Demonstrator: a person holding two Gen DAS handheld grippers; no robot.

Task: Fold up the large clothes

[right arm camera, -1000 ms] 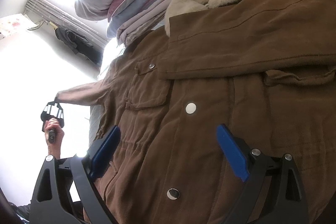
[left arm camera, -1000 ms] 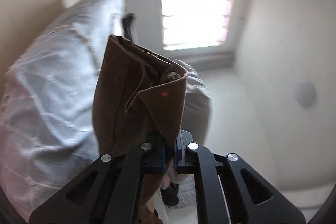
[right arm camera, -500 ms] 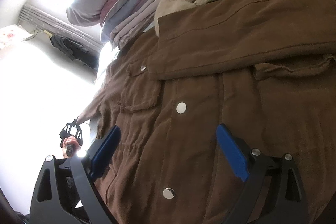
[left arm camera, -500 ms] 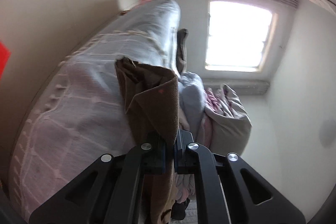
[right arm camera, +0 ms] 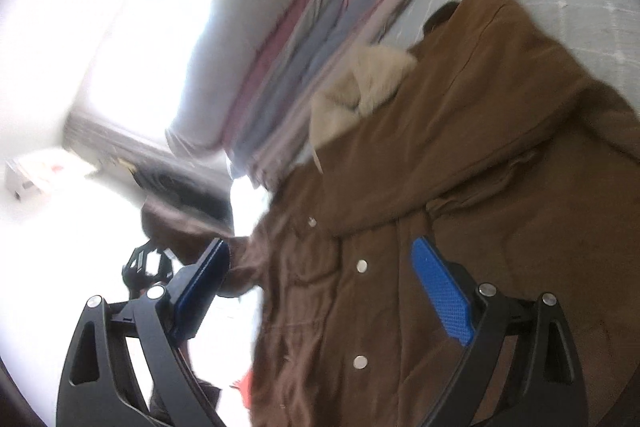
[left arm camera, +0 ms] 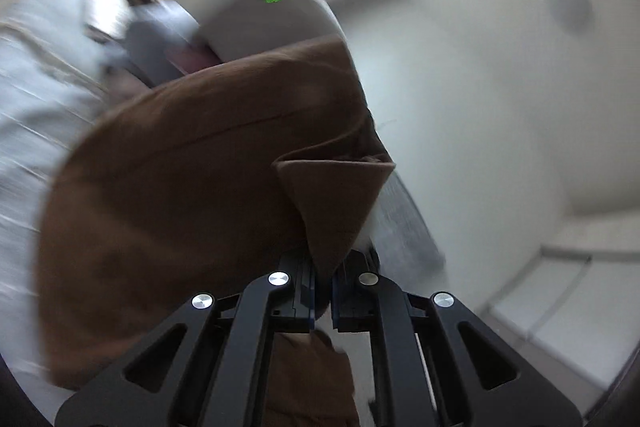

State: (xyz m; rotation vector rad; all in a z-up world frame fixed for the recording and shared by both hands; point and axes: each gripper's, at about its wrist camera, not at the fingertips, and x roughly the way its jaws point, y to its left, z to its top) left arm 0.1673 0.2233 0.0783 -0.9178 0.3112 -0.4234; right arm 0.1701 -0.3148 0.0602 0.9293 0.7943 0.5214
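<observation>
Over the bed, left claw [left arm camera: 323, 291] pinches what looks like the coat's sleeve [left arm camera: 336, 203].

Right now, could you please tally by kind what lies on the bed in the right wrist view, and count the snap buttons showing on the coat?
Brown coat: 1
Stack of folded bedding: 1
Snap buttons on the coat: 3
Total: 5
</observation>
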